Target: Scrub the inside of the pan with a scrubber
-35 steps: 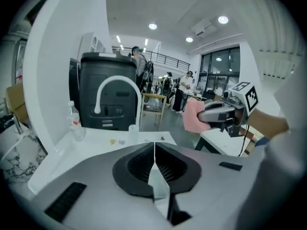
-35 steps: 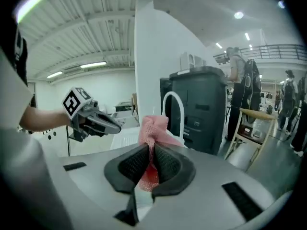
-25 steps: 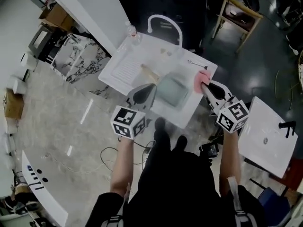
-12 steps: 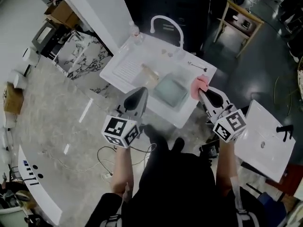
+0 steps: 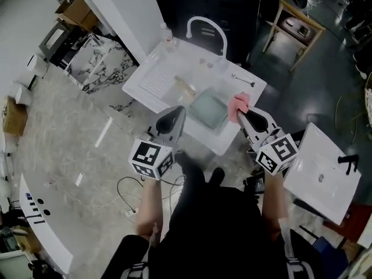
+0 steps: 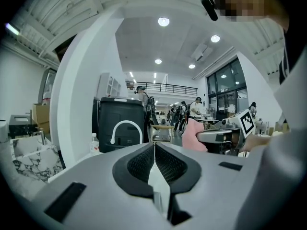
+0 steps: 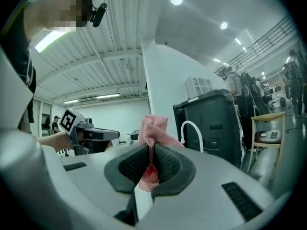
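A white sink unit [image 5: 152, 81] stands ahead of me, with a pale green square thing [image 5: 209, 110] lying in its basin; I cannot tell whether it is the pan. A tan object [image 5: 185, 89] lies beside it. My right gripper [image 5: 241, 114] hovers over the basin's right edge, shut on a pink mesh scrubber [image 5: 238, 103] [image 7: 154, 128]. The left gripper [image 5: 177, 113] [image 6: 154, 150] is shut with nothing in it, at the sink's near edge. Both grippers point level, above the sink. The left gripper view shows the right gripper [image 6: 211, 137] and the scrubber [image 6: 194, 135].
A white arched faucet [image 5: 206, 27] and a bottle [image 5: 167, 36] stand at the sink's back. A thin utensil [image 5: 241, 80] lies on the right rim. A second white sink top [image 5: 322, 173] is at the right, a wooden chair [image 5: 299, 25] behind, cables [image 5: 125, 190] on the floor.
The right gripper has drifted a little left with the scrubber, towards the basin. The left gripper has drawn back slightly towards the person. Both stay shut.
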`<state>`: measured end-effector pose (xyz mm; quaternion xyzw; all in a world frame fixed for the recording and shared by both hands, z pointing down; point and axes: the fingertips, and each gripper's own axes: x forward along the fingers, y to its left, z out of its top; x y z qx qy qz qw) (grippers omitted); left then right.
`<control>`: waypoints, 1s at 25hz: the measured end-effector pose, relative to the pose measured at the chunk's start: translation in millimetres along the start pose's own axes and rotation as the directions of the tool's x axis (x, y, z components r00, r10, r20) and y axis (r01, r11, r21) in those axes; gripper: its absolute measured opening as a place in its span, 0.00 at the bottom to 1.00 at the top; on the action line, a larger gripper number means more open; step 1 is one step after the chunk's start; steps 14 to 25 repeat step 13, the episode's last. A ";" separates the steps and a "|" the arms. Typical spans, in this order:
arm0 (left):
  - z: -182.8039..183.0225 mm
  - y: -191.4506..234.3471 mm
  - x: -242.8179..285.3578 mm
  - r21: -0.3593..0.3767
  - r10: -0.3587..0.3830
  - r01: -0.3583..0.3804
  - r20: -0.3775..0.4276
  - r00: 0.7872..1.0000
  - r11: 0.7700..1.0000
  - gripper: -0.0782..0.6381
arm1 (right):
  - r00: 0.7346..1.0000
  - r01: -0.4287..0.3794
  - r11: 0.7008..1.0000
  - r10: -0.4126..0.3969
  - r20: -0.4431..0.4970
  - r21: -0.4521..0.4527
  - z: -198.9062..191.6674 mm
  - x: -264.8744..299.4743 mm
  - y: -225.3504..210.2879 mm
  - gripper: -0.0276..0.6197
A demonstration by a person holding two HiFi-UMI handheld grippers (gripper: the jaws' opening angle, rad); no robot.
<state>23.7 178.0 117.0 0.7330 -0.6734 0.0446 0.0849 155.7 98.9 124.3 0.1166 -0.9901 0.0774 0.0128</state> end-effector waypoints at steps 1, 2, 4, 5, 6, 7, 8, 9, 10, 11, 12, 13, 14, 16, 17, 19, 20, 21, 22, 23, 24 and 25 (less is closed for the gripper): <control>-2.1 0.0 -0.3 -0.003 0.001 -0.001 -0.005 1.000 1.000 0.16 | 1.000 0.001 1.000 -0.001 -0.003 -0.004 -0.2 0.1 -0.2 0.11; -3.9 -0.1 -0.8 -0.005 0.003 -0.003 -0.008 1.000 1.000 0.16 | 1.000 0.001 1.000 -0.002 -0.005 -0.009 -0.4 -0.1 -0.6 0.11; -5.8 -0.1 -2.6 -0.009 0.006 -0.006 -0.011 1.000 1.000 0.16 | 1.000 0.003 1.000 -0.003 -0.004 -0.012 -1.8 -0.9 -1.5 0.11; -6.1 0.2 -3.4 -0.010 0.008 -0.008 -0.011 1.000 1.000 0.16 | 1.000 0.003 1.000 -0.003 -0.002 -0.011 -2.5 -1.0 -1.5 0.11; -6.1 0.4 -4.1 -0.010 0.009 -0.009 -0.012 1.000 1.000 0.16 | 1.000 0.002 1.000 -0.002 -0.004 -0.011 -3.0 -0.7 -1.1 0.11; -6.2 0.6 -4.4 -0.010 0.009 -0.009 -0.013 1.000 1.000 0.16 | 1.000 0.002 1.000 -0.002 -0.007 -0.011 -3.4 -0.4 -0.6 0.11; -6.5 0.6 -4.5 -0.010 0.010 -0.010 -0.014 1.000 1.000 0.16 | 1.000 0.000 1.000 -0.001 -0.011 -0.012 -4.0 -0.1 -0.2 0.11; -6.9 0.5 -4.5 -0.010 0.010 -0.010 -0.015 1.000 1.000 0.16 | 1.000 -0.001 1.000 0.001 -0.013 -0.014 -4.7 0.2 0.0 0.11; -7.3 0.3 -4.4 -0.010 0.010 -0.010 -0.016 1.000 1.000 0.16 | 1.000 -0.002 1.000 0.002 -0.014 -0.015 -5.3 0.4 0.1 0.11; -7.7 0.0 -4.2 -0.011 0.009 -0.010 -0.016 1.000 1.000 0.16 | 1.000 -0.004 1.000 0.004 -0.015 -0.014 -5.8 0.7 0.1 0.11; -8.1 -0.2 -4.0 -0.011 0.009 -0.009 -0.017 1.000 1.000 0.16 | 1.000 -0.006 1.000 0.005 -0.016 -0.011 -6.2 1.1 0.0 0.11; -8.5 -0.4 -3.8 -0.011 0.009 -0.009 -0.017 1.000 1.000 0.16 | 1.000 -0.007 1.000 0.007 -0.017 -0.007 -6.5 1.4 0.0 0.11; -8.5 -0.4 -3.8 -0.011 0.009 -0.009 -0.017 1.000 1.000 0.16 | 1.000 -0.007 1.000 0.007 -0.017 -0.007 -6.5 1.4 0.0 0.11; -8.5 -0.4 -3.8 -0.011 0.009 -0.009 -0.017 1.000 1.000 0.16 | 1.000 -0.007 1.000 0.007 -0.017 -0.007 -6.5 1.4 0.0 0.11; -8.5 -0.4 -3.8 -0.011 0.009 -0.009 -0.017 1.000 1.000 0.16 | 1.000 -0.007 1.000 0.007 -0.017 -0.007 -6.5 1.4 0.0 0.11; -8.5 -0.4 -3.8 -0.011 0.009 -0.009 -0.017 1.000 1.000 0.16 | 1.000 -0.007 1.000 0.007 -0.017 -0.007 -6.5 1.4 0.0 0.11; -8.5 -0.4 -3.8 -0.011 0.009 -0.009 -0.017 1.000 1.000 0.16 | 1.000 -0.007 1.000 0.007 -0.017 -0.007 -6.5 1.4 0.0 0.11; -8.5 -0.4 -3.8 -0.011 0.009 -0.009 -0.017 1.000 1.000 0.16 | 1.000 -0.007 1.000 0.007 -0.017 -0.007 -6.5 1.4 0.0 0.11; -8.5 -0.4 -3.8 -0.011 0.009 -0.009 -0.017 1.000 1.000 0.16 | 1.000 -0.007 1.000 0.007 -0.017 -0.007 -6.5 1.4 0.0 0.11; -8.5 -0.4 -3.8 -0.011 0.009 -0.009 -0.017 1.000 1.000 0.16 | 1.000 -0.007 1.000 0.007 -0.017 -0.007 -6.5 1.4 0.0 0.11; -8.5 -0.4 -3.8 -0.011 0.009 -0.009 -0.017 1.000 1.000 0.16 | 1.000 -0.007 1.000 0.007 -0.017 -0.007 -6.5 1.4 0.0 0.11; -8.5 -0.4 -3.8 -0.011 0.009 -0.009 -0.017 1.000 1.000 0.16 | 1.000 -0.007 1.000 0.007 -0.017 -0.007 -6.5 1.4 0.0 0.11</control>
